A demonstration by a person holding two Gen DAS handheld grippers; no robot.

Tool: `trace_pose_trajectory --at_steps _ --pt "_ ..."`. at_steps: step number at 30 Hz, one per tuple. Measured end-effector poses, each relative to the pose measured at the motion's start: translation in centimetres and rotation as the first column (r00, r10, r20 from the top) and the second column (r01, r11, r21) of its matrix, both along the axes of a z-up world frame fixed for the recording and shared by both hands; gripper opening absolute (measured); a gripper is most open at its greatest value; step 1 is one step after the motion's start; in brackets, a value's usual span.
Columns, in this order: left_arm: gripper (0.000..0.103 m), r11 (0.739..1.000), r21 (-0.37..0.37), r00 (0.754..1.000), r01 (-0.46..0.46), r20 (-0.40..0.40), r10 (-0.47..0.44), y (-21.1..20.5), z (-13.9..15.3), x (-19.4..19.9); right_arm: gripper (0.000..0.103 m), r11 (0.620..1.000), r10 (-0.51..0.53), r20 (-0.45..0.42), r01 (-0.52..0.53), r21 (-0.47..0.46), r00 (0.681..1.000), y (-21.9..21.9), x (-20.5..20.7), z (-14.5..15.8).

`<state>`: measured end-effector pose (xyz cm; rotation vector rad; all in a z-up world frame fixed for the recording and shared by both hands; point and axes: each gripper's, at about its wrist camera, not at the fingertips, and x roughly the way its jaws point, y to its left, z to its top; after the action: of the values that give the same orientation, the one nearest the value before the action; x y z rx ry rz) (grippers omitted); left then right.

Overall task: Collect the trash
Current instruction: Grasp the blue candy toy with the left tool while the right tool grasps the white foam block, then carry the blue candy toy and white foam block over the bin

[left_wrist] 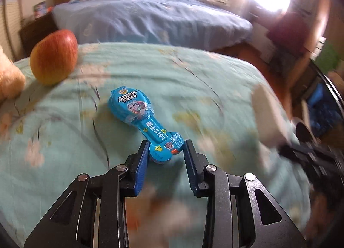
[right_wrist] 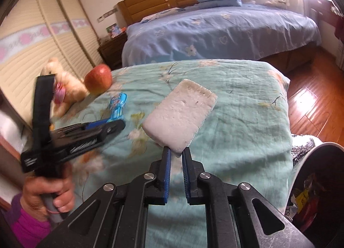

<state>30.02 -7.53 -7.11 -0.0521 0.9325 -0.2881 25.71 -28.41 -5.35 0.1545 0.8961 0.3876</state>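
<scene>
A blue cartoon-printed snack wrapper (left_wrist: 142,119) lies on the teal flowered bedspread (left_wrist: 193,80). My left gripper (left_wrist: 166,148) is open, its jaws standing on either side of the wrapper's near end. The wrapper also shows in the right wrist view (right_wrist: 117,104), just past the left gripper (right_wrist: 107,125). My right gripper (right_wrist: 176,152) is shut on the near edge of a white foam slab (right_wrist: 180,117) and holds it above the bedspread (right_wrist: 236,119). The slab shows blurred in the left wrist view (left_wrist: 266,114).
A red apple (left_wrist: 53,61) and a tan plush toy (right_wrist: 64,89) sit at the bedspread's far left. A trash bin (right_wrist: 311,183) with scraps inside stands at the right. A blue bed (right_wrist: 215,31) lies behind. Wooden floor (right_wrist: 311,102) is at right.
</scene>
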Motion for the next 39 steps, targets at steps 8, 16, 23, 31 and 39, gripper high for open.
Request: trace_pose_trajectory --at_steps 8,16,23,31,39 --pt "0.033 0.998 0.044 0.999 0.041 0.005 -0.041 2.8 0.6 -5.2 0.048 0.995 -0.003 -0.020 0.001 -0.095 1.000 0.0 -1.7 -0.4" --pt "0.070 0.990 0.024 0.991 -0.135 0.009 0.135 3.8 0.0 -4.9 0.079 0.993 -0.102 0.011 0.102 -0.066 0.995 2.1 -0.9 -0.5" --pt "0.032 0.986 0.065 0.988 -0.154 0.035 0.152 3.1 -0.5 -4.1 0.041 0.979 -0.196 -0.011 0.195 -0.057 0.981 1.4 -0.3 -1.6" --pt "0.028 0.996 -0.030 0.996 -0.080 0.046 0.082 1.4 0.5 -6.8 0.040 0.977 -0.213 0.031 0.213 0.011 0.977 -0.3 -4.1 0.2" --pt "0.027 0.998 -0.052 0.997 0.022 0.076 -0.018 -2.7 1.8 -9.6 0.040 0.969 -0.246 0.043 0.244 0.037 0.968 -2.4 -7.8 0.9"
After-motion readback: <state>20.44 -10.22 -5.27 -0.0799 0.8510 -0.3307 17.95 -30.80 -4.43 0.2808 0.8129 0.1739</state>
